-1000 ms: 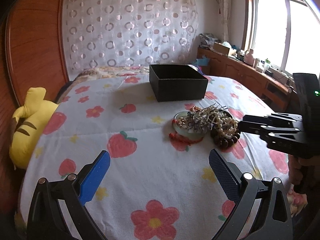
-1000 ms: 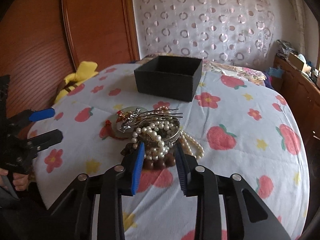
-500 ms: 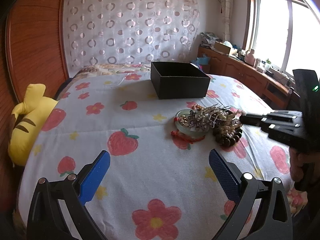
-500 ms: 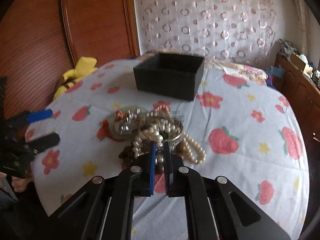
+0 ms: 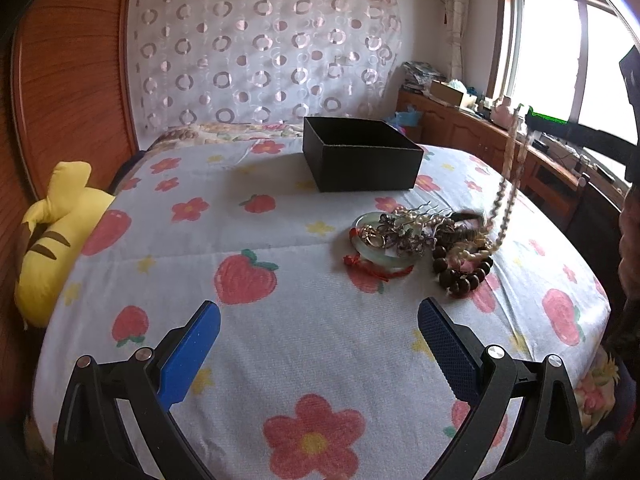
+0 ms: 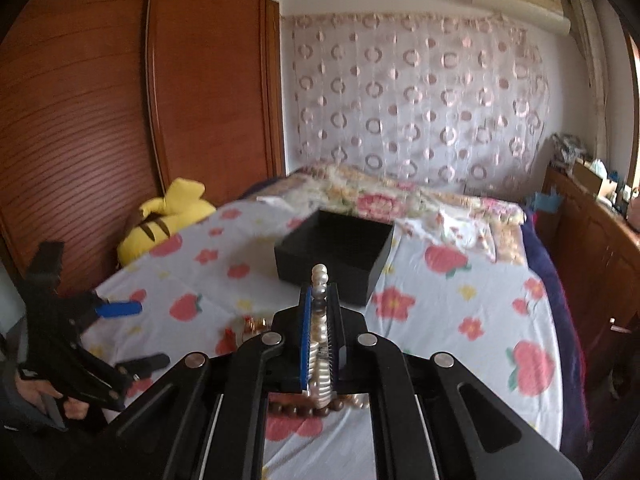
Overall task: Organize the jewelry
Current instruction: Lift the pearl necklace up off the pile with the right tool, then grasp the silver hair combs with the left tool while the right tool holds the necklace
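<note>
A pile of jewelry [image 5: 416,236] lies on the flowered bedspread: a jade bangle, hairpins, dark wooden beads [image 5: 460,276] and pearls. My right gripper [image 6: 320,300] is shut on a pearl necklace [image 6: 320,344] and holds it raised; in the left wrist view the strand [image 5: 508,184] hangs from the gripper down to the pile. A black open box [image 5: 360,158] stands behind the pile; it also shows in the right wrist view [image 6: 336,244]. My left gripper [image 5: 318,328] is open and empty, low over the bedspread in front of the pile.
A yellow plush toy [image 5: 60,232] lies at the bed's left edge by the wooden wardrobe [image 6: 120,100]. A wooden cabinet [image 5: 480,136] with clutter runs along the right under the window. A patterned curtain hangs behind the bed.
My right gripper shut on the pearl necklace in the pile and lifted it up, drawing the strand off the bedspread. My left gripper stayed open and roughly in place.
</note>
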`<state>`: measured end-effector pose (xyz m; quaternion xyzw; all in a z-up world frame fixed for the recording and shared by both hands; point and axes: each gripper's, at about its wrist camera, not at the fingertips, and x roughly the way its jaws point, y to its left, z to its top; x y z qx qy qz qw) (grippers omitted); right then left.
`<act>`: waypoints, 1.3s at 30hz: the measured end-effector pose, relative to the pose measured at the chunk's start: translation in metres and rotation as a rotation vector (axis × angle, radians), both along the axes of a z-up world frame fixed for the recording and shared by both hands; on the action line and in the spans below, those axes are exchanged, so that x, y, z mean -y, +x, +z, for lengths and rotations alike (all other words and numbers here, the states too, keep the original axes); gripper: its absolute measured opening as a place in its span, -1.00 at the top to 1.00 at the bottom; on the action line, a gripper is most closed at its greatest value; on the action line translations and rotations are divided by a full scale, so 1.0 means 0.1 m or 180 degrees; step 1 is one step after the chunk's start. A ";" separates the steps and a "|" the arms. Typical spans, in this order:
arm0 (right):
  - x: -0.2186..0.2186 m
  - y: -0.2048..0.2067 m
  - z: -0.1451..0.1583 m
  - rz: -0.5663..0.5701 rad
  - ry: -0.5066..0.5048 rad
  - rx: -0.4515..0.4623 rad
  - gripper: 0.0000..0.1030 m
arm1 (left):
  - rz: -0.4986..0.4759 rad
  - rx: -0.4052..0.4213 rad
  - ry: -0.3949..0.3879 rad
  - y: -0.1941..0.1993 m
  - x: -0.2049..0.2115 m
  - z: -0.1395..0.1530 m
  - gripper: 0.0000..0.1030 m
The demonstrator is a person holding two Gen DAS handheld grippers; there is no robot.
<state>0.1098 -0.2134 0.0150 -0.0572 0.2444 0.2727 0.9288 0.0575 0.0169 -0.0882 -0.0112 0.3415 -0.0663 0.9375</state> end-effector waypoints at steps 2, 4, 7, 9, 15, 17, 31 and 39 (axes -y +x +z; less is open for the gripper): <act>0.04 -0.03 0.12 -0.0029 0.0020 0.0097 0.84 | 0.0000 0.0000 -0.0002 0.00 0.00 0.00 -0.85; 0.08 -0.06 0.22 -0.0042 0.0047 0.0170 0.84 | -0.0002 -0.0004 -0.0004 0.00 0.00 0.00 -0.85; 0.16 -0.13 0.38 -0.0084 0.0086 0.0329 0.84 | -0.0004 -0.0017 -0.0016 0.00 0.01 -0.01 -0.85; 0.20 -0.17 0.47 -0.0096 0.0114 0.0404 0.84 | -0.0018 -0.0025 -0.0023 0.01 0.01 -0.02 -0.85; 0.31 -0.27 0.73 -0.0154 0.0128 0.0659 0.84 | -0.0142 -0.0040 0.0021 0.09 0.09 0.01 -0.85; 0.34 -0.29 0.80 -0.0160 0.0110 0.0717 0.84 | -0.0211 -0.0077 0.0007 0.15 0.13 0.02 -0.85; 0.42 -0.22 0.67 -0.0230 0.0033 0.0618 0.84 | -0.0738 -0.0415 0.0197 0.72 0.43 -0.03 -0.67; 0.51 -0.17 0.52 -0.0266 0.0036 0.0511 0.84 | -0.0943 -0.0443 0.0173 0.92 0.64 -0.01 -0.39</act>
